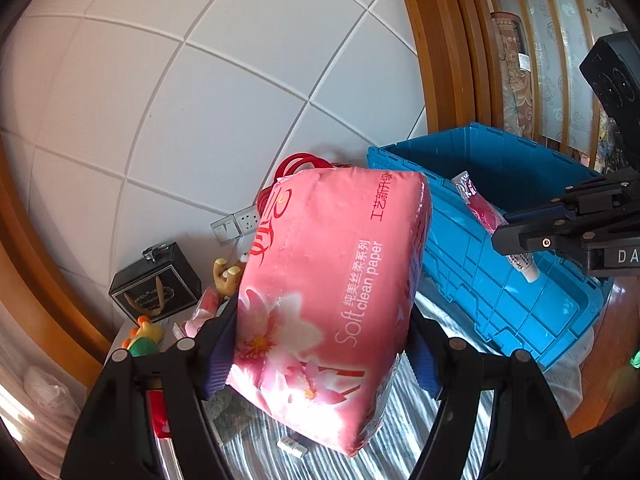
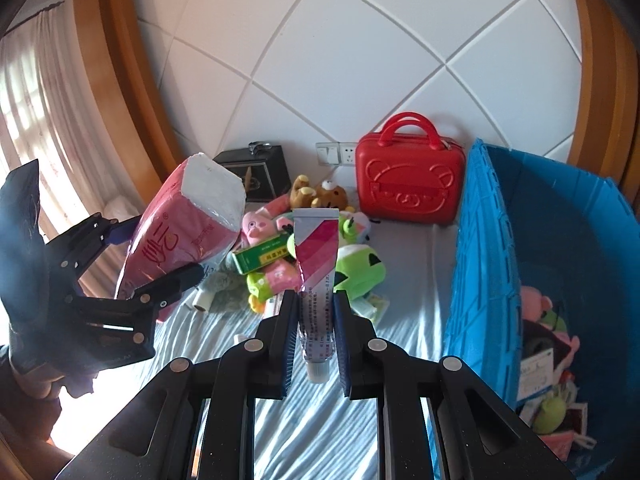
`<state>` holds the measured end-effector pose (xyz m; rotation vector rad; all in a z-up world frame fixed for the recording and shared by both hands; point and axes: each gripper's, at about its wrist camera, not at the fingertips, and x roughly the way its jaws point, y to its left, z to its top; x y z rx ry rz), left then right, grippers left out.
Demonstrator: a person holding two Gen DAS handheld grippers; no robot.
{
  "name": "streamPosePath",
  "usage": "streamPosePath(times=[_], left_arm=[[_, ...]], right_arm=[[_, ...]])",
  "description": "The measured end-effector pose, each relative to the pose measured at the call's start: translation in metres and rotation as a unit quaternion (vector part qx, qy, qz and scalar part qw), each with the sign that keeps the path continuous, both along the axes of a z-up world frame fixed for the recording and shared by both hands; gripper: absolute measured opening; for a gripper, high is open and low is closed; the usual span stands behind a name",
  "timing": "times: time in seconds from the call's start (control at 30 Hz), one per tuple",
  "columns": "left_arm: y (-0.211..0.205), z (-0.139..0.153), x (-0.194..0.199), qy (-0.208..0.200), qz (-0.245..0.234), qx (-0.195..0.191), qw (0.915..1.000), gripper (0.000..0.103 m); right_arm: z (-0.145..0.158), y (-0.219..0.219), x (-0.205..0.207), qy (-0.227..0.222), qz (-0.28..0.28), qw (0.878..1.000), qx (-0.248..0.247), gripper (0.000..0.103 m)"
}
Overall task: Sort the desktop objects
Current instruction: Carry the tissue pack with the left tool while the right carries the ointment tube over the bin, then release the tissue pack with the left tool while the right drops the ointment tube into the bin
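My left gripper [image 1: 320, 332] is shut on a pink pack of tissue paper [image 1: 328, 280] and holds it tilted in the air above the striped sheet. In the right wrist view the same pack [image 2: 184, 232] hangs at the left between the left gripper's [image 2: 156, 252] fingers. My right gripper [image 2: 315, 300] is shut on a tube [image 2: 316, 264] with pink stripes, cap end towards the camera. From the left wrist view the right gripper [image 1: 500, 228] and its tube [image 1: 476, 200] hover over the blue crate [image 1: 480, 280].
The blue crate [image 2: 480, 260] stands at the right and holds several plush toys and boxes [image 2: 552, 344]. A red case [image 2: 408, 184], a black box [image 2: 260, 172], plush toys [image 2: 320, 196] and a green carton [image 2: 260, 260] lie near the white wall.
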<state>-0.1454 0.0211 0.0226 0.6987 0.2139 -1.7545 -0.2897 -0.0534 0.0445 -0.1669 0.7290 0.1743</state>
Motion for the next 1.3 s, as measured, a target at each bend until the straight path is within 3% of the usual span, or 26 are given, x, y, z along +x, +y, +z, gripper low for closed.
streamPosePath(times=[0.33,0.63,0.97,1.1,1.2,1.27,1.3], left_arm=[[-0.015,0.028,-0.075,-0.010,-0.055,-0.024,0.9981,0.072],[-0.035,0.044,-0.153,-0.021,-0.126,-0.035,0.9912,0.072],[-0.058,0.048,-0.258,-0.030,-0.226,-0.028,0.9732,0.072],[-0.074,0.048,-0.288,-0.031,-0.244,-0.021,0.9691,0.072],[-0.088,0.054,-0.306,-0.006,-0.263,-0.003,0.9648,0.078],[-0.095,0.057,-0.313,0.016,-0.275,0.017,0.9611,0.083],[-0.096,0.058,-0.314,0.020,-0.275,0.018,0.9610,0.084]], right_arm=[[0.031,-0.060,-0.012,-0.029,-0.026,0.999,0.013,0.017],[0.054,-0.132,-0.017,-0.051,-0.081,0.995,0.024,0.017],[0.064,-0.220,-0.030,-0.064,-0.167,0.983,0.041,0.017],[0.069,-0.254,-0.035,-0.067,-0.202,0.976,0.042,0.017],[0.072,-0.276,-0.037,-0.072,-0.227,0.970,0.041,0.018],[0.075,-0.288,-0.041,-0.080,-0.250,0.964,0.036,0.026],[0.076,-0.292,-0.042,-0.080,-0.258,0.962,0.032,0.065]])
